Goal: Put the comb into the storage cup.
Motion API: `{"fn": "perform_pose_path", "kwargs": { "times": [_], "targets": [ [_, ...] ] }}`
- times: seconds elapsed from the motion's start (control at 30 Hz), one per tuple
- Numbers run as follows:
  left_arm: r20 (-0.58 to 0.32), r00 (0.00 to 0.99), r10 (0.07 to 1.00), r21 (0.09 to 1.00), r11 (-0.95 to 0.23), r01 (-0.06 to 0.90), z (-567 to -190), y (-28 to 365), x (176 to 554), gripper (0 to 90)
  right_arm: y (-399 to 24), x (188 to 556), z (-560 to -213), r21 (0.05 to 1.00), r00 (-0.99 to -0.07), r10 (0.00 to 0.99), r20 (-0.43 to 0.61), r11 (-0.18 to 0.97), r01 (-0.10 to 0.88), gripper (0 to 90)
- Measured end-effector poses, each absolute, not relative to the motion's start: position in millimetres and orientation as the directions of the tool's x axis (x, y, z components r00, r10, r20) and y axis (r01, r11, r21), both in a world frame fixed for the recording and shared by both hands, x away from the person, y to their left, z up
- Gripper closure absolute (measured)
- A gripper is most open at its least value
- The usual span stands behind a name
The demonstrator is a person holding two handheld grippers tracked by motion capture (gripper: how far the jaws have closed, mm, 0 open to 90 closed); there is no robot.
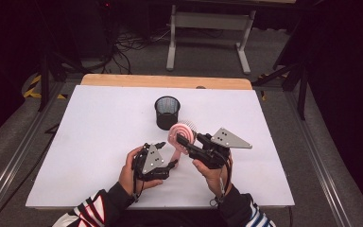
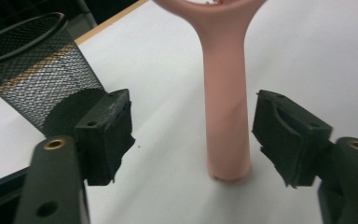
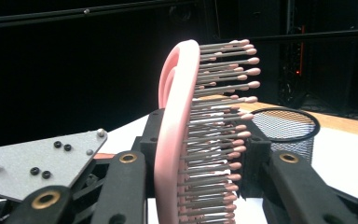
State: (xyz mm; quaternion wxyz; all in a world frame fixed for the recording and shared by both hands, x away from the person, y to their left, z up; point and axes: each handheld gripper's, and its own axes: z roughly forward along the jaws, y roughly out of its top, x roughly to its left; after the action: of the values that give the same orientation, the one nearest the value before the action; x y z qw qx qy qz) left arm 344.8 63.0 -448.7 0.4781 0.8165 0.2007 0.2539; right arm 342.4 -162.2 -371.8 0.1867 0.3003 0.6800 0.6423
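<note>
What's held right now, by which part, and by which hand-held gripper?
The right hand-held gripper clamps the pink hairbrush by its bristled head. The left hand-held gripper stands open around the handle, not touching.

The left claw point(image 2: 193, 135) stands open, its two black pads well apart. Between them, touching neither, the pink hairbrush handle point(image 2: 226, 102) runs up out of the frame, its butt end low over the white surface point(image 2: 307, 51). A black mesh cup point(image 2: 37, 74) stands at the upper left, near the surface's wooden edge.
</note>
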Motion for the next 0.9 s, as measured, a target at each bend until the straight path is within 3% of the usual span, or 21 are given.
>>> {"fn": "perform_pose_path", "kwargs": {
  "times": [0.4,0.9],
  "targets": [
    [0.170,0.836,0.522,0.910,-0.408,0.070,-435,96,344,12.7,-177,342,-363,0.991,-0.740,0.666,0.101,0.001,0.136,62.8],
    [0.225,0.830,0.510,0.899,-0.438,0.026,-438,136,349,10.4,-183,345,-361,0.992,-0.737,0.671,0.080,0.018,0.123,62.8]
  ]
}}
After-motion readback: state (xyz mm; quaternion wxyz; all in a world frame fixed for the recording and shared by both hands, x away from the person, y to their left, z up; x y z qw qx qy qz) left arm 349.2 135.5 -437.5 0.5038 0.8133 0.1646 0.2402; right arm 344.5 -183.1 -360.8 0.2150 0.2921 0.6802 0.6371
